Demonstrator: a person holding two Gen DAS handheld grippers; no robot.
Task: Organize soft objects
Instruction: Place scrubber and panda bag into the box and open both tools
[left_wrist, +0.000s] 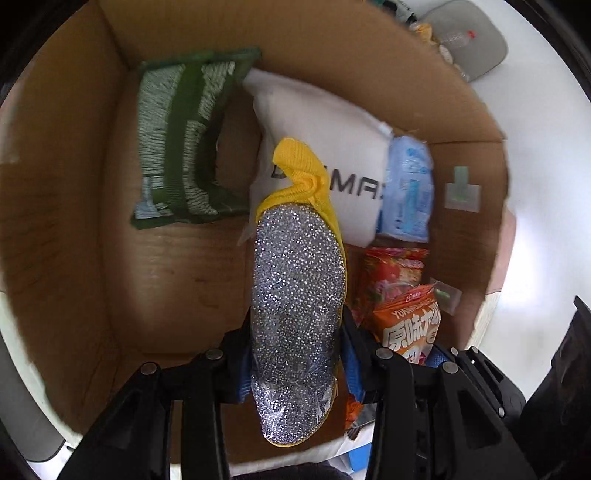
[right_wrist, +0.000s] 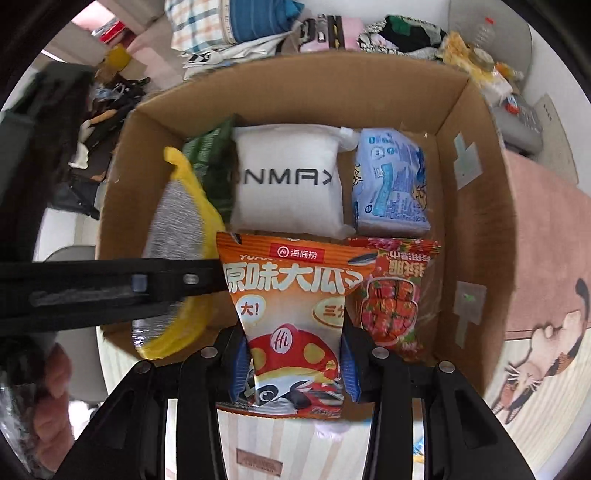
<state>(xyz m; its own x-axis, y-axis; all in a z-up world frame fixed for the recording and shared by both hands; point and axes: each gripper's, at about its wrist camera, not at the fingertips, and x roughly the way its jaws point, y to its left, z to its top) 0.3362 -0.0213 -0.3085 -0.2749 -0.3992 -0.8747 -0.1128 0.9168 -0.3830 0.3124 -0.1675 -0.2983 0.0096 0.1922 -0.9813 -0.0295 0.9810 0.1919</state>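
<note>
My left gripper (left_wrist: 295, 354) is shut on a yellow knit slipper with a grey dotted sole (left_wrist: 299, 295) and holds it over the open cardboard box (left_wrist: 62, 206). The slipper (right_wrist: 177, 225) also shows in the right wrist view, with the left gripper's arm (right_wrist: 110, 288) across it. My right gripper (right_wrist: 293, 365) is shut on an orange snack bag (right_wrist: 291, 295) at the box's near edge. Inside the box lie a white pillow (right_wrist: 284, 177), a green packet (left_wrist: 181, 140), a light blue tissue pack (right_wrist: 391, 181) and a red snack bag (right_wrist: 395, 295).
The box (right_wrist: 476, 221) stands on a pink mat with a cat picture (right_wrist: 546, 332). Clothes and clutter (right_wrist: 258, 26) pile up behind the box. A grey chair (left_wrist: 465, 37) is at the far right. A bare patch of box floor (left_wrist: 177, 280) lies at the left.
</note>
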